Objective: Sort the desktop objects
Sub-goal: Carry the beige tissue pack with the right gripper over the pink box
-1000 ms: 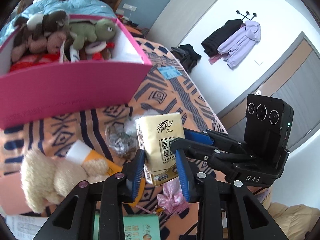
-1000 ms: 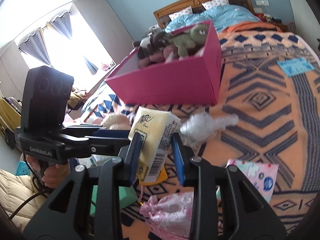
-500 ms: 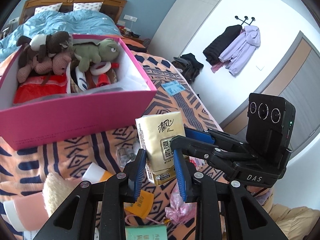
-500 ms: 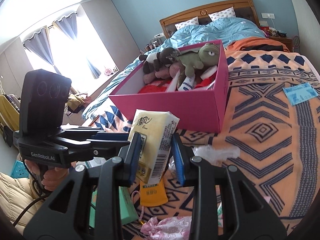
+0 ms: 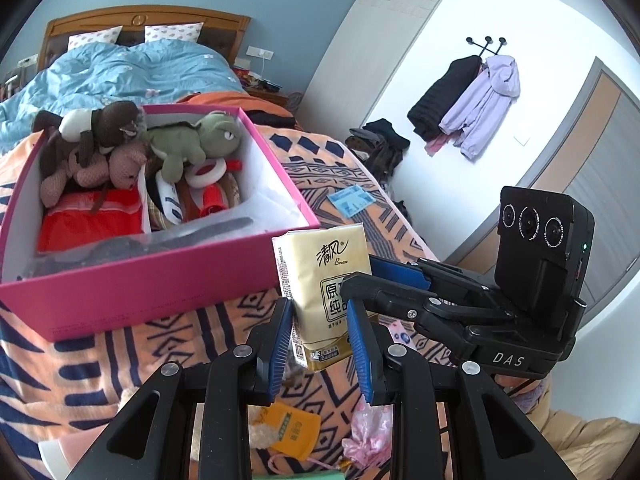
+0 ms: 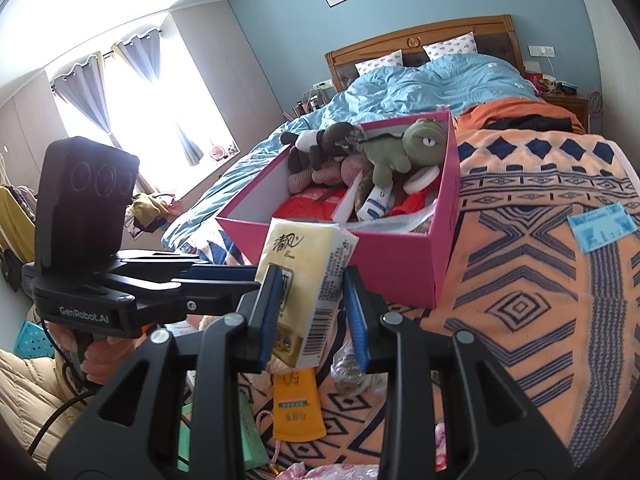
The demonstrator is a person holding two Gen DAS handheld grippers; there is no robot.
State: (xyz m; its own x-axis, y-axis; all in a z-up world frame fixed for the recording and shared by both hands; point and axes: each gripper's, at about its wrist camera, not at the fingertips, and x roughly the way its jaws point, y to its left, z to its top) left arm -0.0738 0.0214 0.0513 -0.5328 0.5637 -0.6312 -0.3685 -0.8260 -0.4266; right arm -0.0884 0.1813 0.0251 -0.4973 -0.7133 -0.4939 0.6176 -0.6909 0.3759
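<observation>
Tissue pack [image 5: 326, 288] was up in air, just in front of pink box [image 5: 160, 292]. Left gripper [image 5: 320, 344] and right gripper [image 6: 312, 316] both squeezed it, jaws narrow. Box already had soft toys [image 5: 192, 140], tubes. Pack not in yet. Orange pouch [image 6: 298, 412], pink bag [image 5: 368, 436], blue packet [image 6: 602, 226] lay on blanket [image 6: 540, 280], unsorted.
</observation>
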